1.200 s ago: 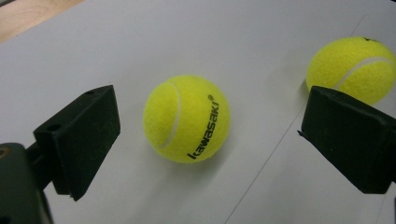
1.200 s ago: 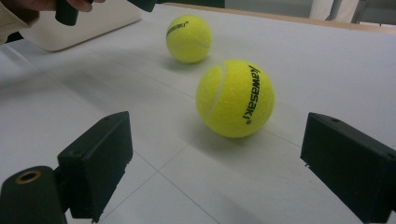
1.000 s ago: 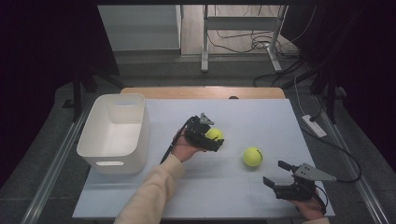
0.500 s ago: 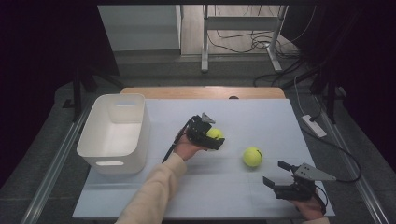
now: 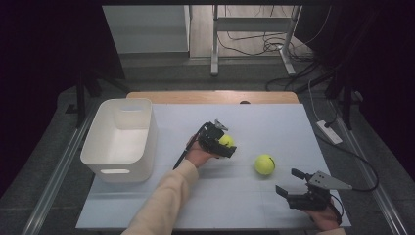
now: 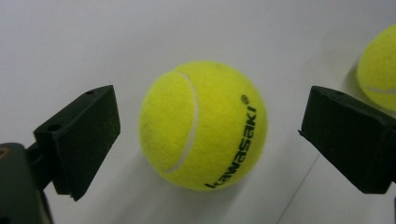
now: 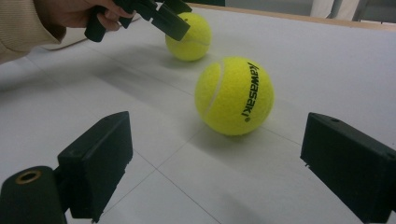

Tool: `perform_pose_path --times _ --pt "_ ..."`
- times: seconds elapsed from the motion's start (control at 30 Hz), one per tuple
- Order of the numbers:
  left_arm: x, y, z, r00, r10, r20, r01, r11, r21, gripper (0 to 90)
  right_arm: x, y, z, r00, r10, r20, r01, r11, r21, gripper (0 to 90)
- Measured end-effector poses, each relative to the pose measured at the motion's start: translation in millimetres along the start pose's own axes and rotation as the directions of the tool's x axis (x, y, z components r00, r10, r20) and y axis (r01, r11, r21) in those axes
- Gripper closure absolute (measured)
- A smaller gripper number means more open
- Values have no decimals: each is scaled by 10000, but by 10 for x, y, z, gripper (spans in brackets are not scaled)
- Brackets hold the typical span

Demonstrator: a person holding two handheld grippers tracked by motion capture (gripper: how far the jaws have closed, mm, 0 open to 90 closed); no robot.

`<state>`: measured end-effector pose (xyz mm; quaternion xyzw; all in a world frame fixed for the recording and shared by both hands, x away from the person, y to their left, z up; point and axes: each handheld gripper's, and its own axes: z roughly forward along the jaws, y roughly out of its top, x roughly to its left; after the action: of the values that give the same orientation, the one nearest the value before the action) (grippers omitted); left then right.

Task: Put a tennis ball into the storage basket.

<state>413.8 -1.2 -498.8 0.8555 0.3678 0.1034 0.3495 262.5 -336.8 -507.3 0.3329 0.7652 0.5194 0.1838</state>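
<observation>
Two yellow tennis balls lie on the white table (image 5: 274,122). My left gripper (image 5: 222,143) is held at the table's middle, open, with its jaws on either side of the first ball (image 5: 226,140). In the left gripper view that ball (image 6: 203,125) rests on the table between the spread jaws, touching neither, and my left gripper (image 6: 210,133) is wide open. The second ball (image 5: 265,164) lies alone to the right. My right gripper (image 5: 288,182) stands open at the front right, pointed at this ball (image 7: 235,95) from a short way off.
A white plastic bin (image 5: 120,139) stands at the table's left, nothing visible inside. A wooden strip (image 5: 210,96) runs along the far edge. Cables and a power strip (image 5: 329,132) lie on the floor to the right.
My left gripper has barely shifted around the first ball. My right gripper and the second ball have stayed put.
</observation>
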Motion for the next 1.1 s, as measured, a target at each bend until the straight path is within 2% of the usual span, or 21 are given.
perform_pose_path --times 0.23,0.27,0.33,0.37,0.4,0.53,0.77,0.93,1.1 --pt "50 -15 84 9996 -201 216 194 9994 293 79 0 1 2 10000 -27 2 27 10000 40 91" --pt "58 -21 99 9993 -282 256 274 9990 342 99 0 1 2 10000 -21 6 21 10000 43 91" --pt "62 -26 108 9995 -249 203 241 9990 367 214 0 0 2 10000 -21 11 21 10000 47 91" --pt "69 -32 112 9993 -235 303 224 9991 351 214 0 0 1 10000 -20 -7 20 10000 40 91" --pt "71 -34 112 9992 -212 339 201 9993 324 254 2 -1 -1 10000 -30 14 30 10000 33 91" --pt "79 -33 96 9992 -21 387 6 9992 392 266 -5 -3 -6 10000 -17 50 17 10000 8 91" --pt "83 -20 -20 9990 -28 456 24 10000 85 268 -5 0 -5 10000 -28 53 28 10000 30 91" --pt "99 -6 -159 9982 -241 555 259 9991 -325 268 -10 1 -13 10000 -13 55 13 10000 -1 92" --pt "93 5 -292 9978 -212 636 251 9978 -607 267 -11 8 -2 10000 3 83 -2 10000 -53 92"
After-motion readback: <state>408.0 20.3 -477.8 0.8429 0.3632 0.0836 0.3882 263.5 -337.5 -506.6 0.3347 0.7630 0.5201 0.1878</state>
